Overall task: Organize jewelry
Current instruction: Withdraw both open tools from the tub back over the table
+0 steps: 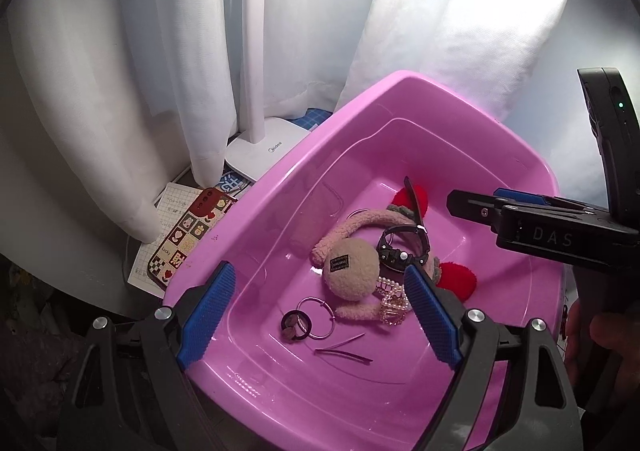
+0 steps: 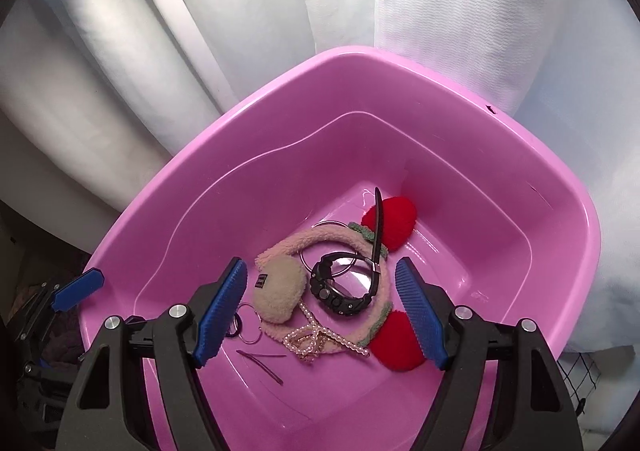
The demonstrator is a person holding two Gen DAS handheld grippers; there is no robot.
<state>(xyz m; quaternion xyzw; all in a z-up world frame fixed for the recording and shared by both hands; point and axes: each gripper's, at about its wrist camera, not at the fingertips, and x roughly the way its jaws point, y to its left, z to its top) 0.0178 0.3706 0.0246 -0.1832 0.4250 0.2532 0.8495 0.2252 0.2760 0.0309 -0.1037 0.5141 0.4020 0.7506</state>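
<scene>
While both claws hang apart, empty, over pink basin (image 2: 500, 155): black watch (image 2: 344, 287) rigid, grip case; pearl strand (image 2: 316, 335) limp, slippery, pinch bunched middle.

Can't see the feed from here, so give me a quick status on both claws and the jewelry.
Left claw open, empty. Right claw open, empty. Watch, pearl strand, rings piled in pink basin. Nothing blocking.

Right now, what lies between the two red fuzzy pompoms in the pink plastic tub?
In the right wrist view, the black wristwatch lies between the red pompoms, ringed by the beige plush headband, on the tub floor.
</scene>
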